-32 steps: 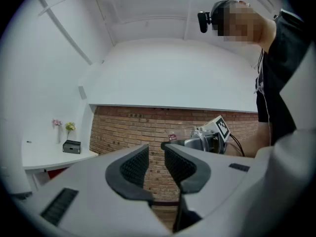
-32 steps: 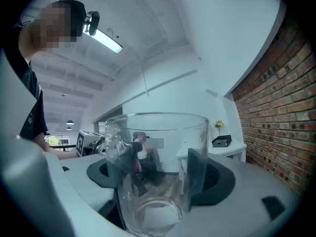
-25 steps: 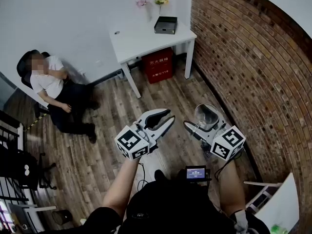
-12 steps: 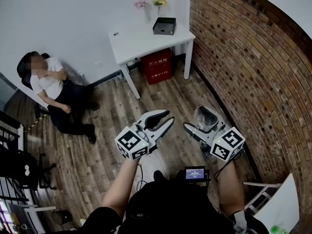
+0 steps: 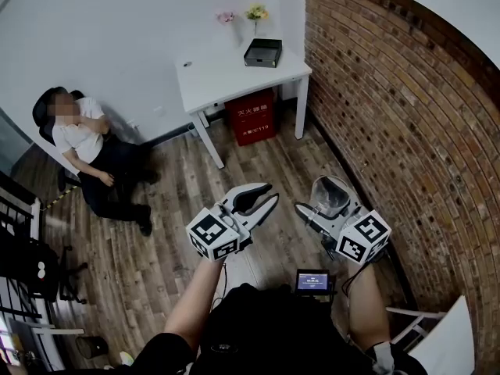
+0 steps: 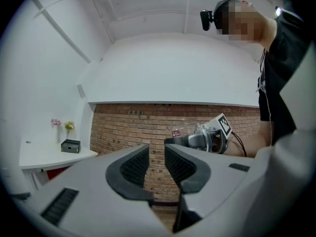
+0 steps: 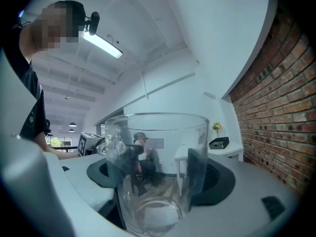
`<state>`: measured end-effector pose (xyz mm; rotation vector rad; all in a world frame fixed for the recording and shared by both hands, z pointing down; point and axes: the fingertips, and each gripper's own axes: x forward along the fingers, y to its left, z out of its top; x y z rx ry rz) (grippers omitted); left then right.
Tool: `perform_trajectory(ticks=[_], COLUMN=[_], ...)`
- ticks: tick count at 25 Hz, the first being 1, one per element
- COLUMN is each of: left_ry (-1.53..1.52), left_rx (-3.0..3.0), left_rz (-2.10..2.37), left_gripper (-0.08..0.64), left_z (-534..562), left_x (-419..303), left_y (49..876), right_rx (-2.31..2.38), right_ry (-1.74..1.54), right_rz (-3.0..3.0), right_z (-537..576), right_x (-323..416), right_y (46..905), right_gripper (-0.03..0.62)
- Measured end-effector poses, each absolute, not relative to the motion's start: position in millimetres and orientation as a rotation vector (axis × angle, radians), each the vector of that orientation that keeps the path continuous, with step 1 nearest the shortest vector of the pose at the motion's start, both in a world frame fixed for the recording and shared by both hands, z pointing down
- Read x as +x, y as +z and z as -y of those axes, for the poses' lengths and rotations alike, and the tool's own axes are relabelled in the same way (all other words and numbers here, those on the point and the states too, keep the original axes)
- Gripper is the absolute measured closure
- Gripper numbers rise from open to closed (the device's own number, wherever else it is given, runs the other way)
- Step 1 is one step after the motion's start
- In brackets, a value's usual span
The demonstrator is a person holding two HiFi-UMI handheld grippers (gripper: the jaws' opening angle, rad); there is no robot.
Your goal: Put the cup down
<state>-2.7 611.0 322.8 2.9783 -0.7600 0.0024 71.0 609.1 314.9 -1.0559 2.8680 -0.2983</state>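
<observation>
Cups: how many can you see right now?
1. A clear glass cup sits gripped in the right gripper's claw, held above the wood floor. The white table shows none, though the black box there could hide one.

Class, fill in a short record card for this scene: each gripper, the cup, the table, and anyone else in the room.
Left gripper: jaws slightly apart, nothing between them
Right gripper: shut on the clear glass cup, held above the floor
White table: by the far wall, with a small black box on it
Other person: seated against the white wall
</observation>
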Motion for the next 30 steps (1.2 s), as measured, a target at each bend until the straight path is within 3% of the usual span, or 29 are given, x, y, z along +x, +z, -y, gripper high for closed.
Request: perform_trajectory(ticks=[13, 30], left_ry=[0.004, -0.022], left_rx=[2.964, 2.925], left_rz=[0.79, 0.791], left_gripper=[0.468, 0.468], left_z=[-566.2, -408.6], left_x=[27.8, -21.6], left_y=[332.6, 347.3], right_rx=[-1.067, -1.093], right_ry=[-0.333, -0.356], right_rz=[-2.866, -2.901], right_z=[-566.1, -417.5], right_x=[105.7, 60.8], right_y=[332.0, 342.7], right_gripper=[0.186, 0.186])
